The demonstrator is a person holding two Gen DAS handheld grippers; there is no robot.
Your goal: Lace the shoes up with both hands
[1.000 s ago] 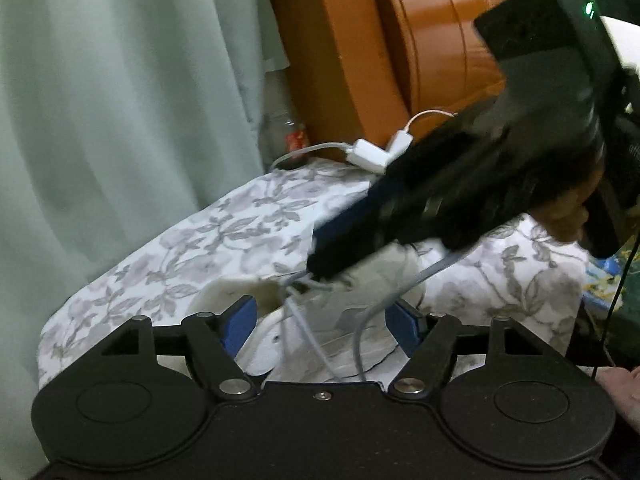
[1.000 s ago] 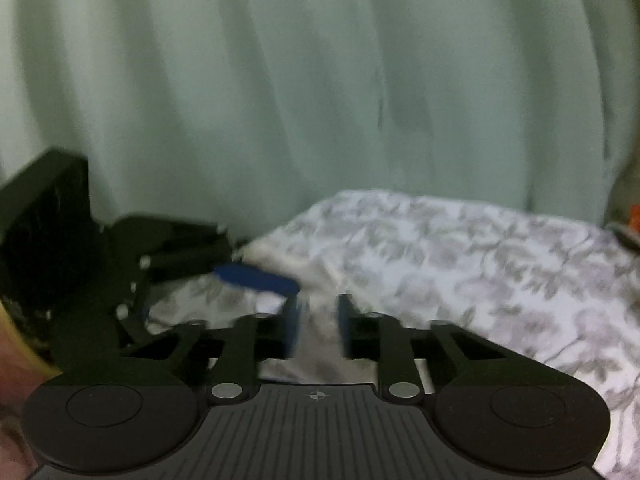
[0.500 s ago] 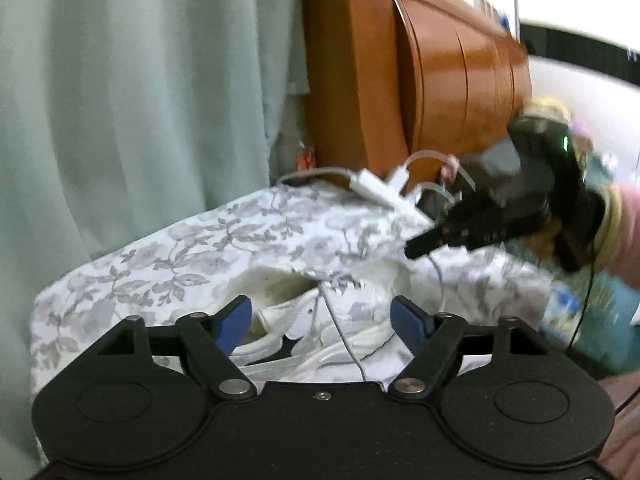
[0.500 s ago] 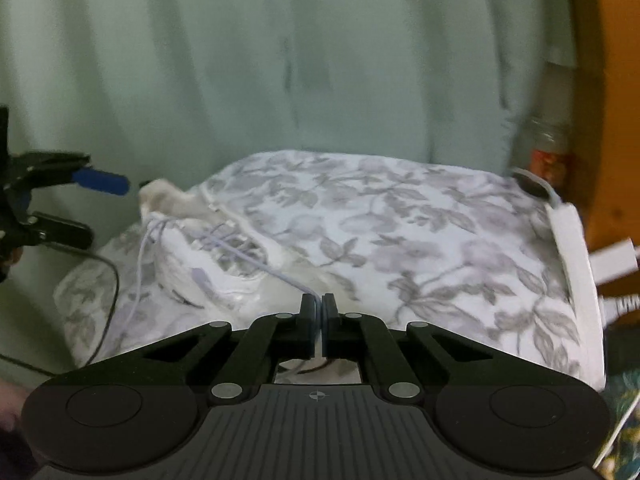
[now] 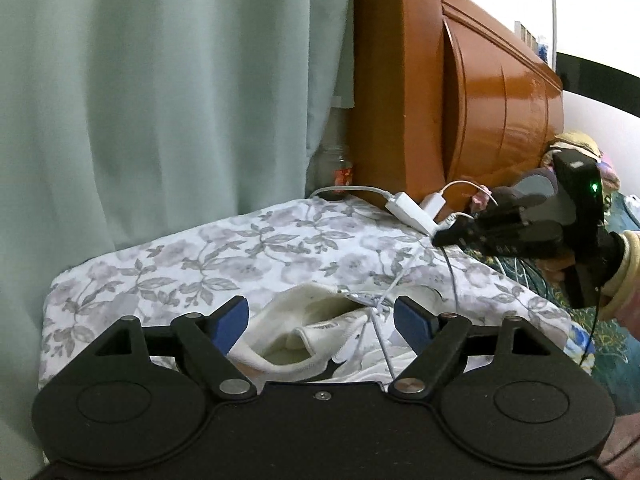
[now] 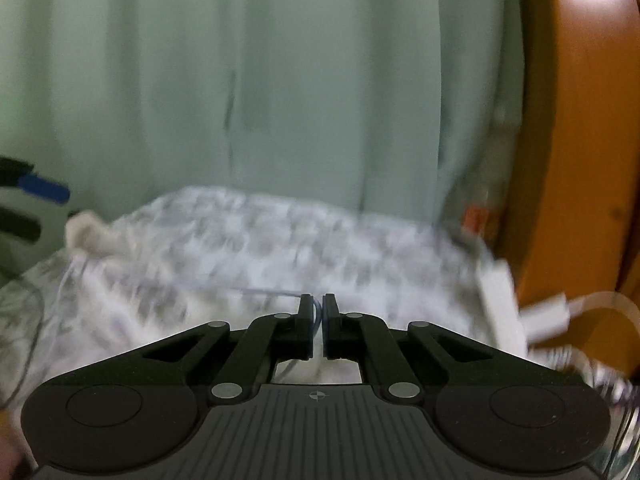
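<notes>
Left wrist view: the left gripper (image 5: 321, 322), jaws spread and just widened, hovers empty over the white shoe (image 5: 316, 340) on the floral sheet (image 5: 224, 252). Right wrist view, blurred: the right gripper (image 6: 318, 312) pinches the shoelace (image 6: 272, 293), now drawn rightward away from the shoe, tightening the lacing.

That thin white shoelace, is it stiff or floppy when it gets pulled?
Probably floppy: the shoelace bends and trails loosely over the white shoe. It looks light, likely to follow the right tool pinching it. Being thin, it might slip from the pads.
</notes>
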